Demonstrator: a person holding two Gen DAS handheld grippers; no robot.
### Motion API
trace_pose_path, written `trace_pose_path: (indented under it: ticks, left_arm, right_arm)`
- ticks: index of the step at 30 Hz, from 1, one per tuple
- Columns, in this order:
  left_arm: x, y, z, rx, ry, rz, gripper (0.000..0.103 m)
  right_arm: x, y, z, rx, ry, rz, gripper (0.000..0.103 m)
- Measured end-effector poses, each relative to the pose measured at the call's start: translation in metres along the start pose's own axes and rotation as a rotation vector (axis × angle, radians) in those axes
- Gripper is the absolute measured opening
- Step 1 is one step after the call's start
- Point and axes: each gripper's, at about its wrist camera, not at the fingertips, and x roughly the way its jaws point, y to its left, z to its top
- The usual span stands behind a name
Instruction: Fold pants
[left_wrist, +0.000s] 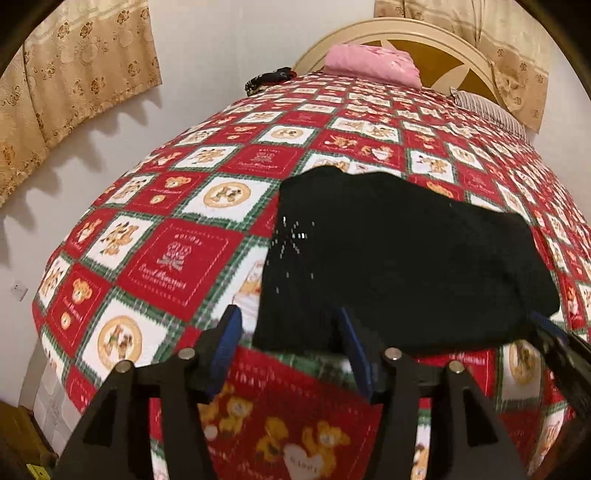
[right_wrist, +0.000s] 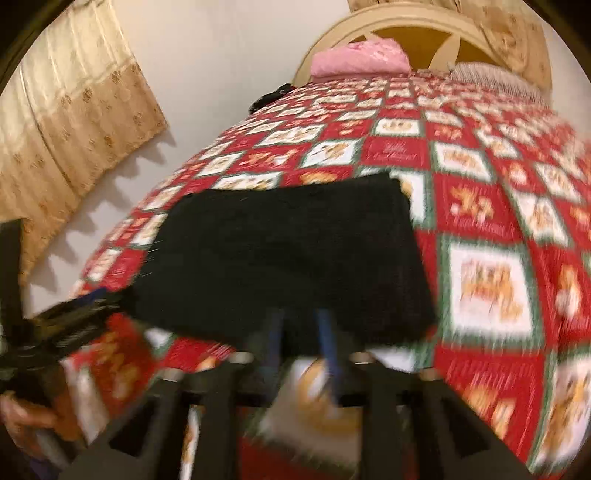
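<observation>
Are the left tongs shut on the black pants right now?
No: in the left wrist view the left tongs stand wide open, with only the near edge of the black pants lying between the blue pads on the bedspread.

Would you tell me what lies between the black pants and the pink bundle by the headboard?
Only bare teddy-bear quilt lies between the black pants and the pink bundle; both wrist views show it.

place: home bedroom
bed (left_wrist: 177, 229): red/white teddy-bear patchwork cover, fills most of view
headboard (left_wrist: 424, 33): cream, round, at 12 o'clock
pillow (left_wrist: 373, 64): pink, at 12, against headboard
curtains (left_wrist: 74, 74): beige floral, at 10 o'clock on white wall
</observation>
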Motion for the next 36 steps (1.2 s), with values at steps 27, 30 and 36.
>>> trace_pose_path:
  ticks: [27, 30, 36]
  left_arm:
    - [-0.081, -0.043, -0.075, 0.122, -0.113, 0.035, 0.089]
    - [-0.092, -0.044, -0.079, 0.114, -0.146, 0.030, 0.095]
    - [-0.106, -0.045, -0.082, 0.123, -0.183, 0.021, 0.096]
  right_arm:
    - [-0.110, 0.022, -0.087, 0.008, -0.146, -0.073, 0.059]
    - [-0.130, 0.029, -0.087, -0.006, -0.227, -0.087, 0.062]
    - [-0.155, 0.034, -0.087, -0.014, -0.328, -0.105, 0.065]
